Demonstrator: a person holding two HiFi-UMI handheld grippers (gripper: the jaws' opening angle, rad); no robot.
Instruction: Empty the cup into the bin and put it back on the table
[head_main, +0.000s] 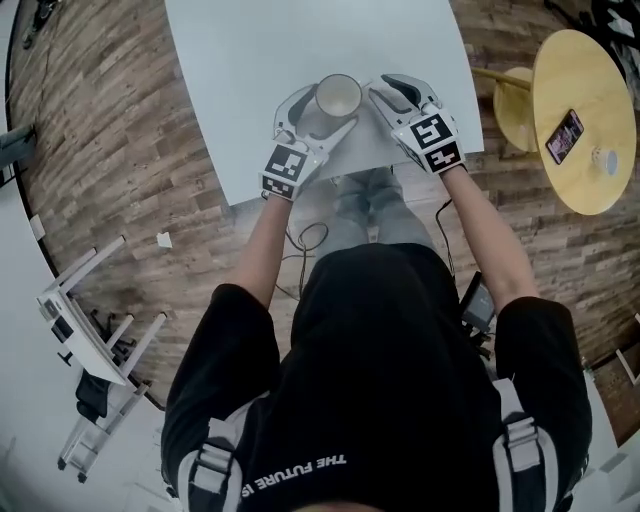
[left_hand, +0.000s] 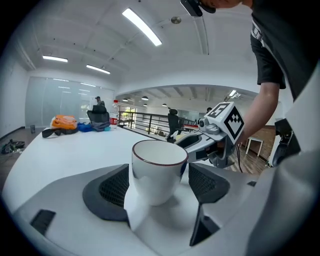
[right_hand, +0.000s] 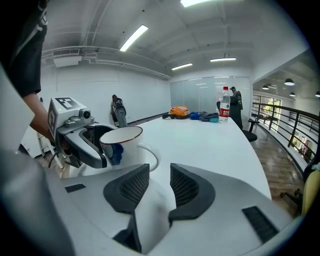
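— Grey pads of the left gripper are pressing on both sides of the cup, low on its wall. Are you recording that as a grip?
— Recording it as a grip. The cup is sitting upright at the near edge of the table, apparently resting on it, though its base is hidden. Its inside is looking bare white.
— And the right gripper?
— Its jaws are standing apart with nothing between them. The handle is lying just beyond their tips, untouched.
— Finding on the step?
— I am judging that the left gripper alone is taking charge of the cup. No bin is showing in any view, so I am not ruling on whether emptying is done. The left should be keeping its squeeze even and the cup level. The right should be backing straight off, missing the handle.
— Farther out?
— A bottle and clothing are lying at the far end, well apart from the work.
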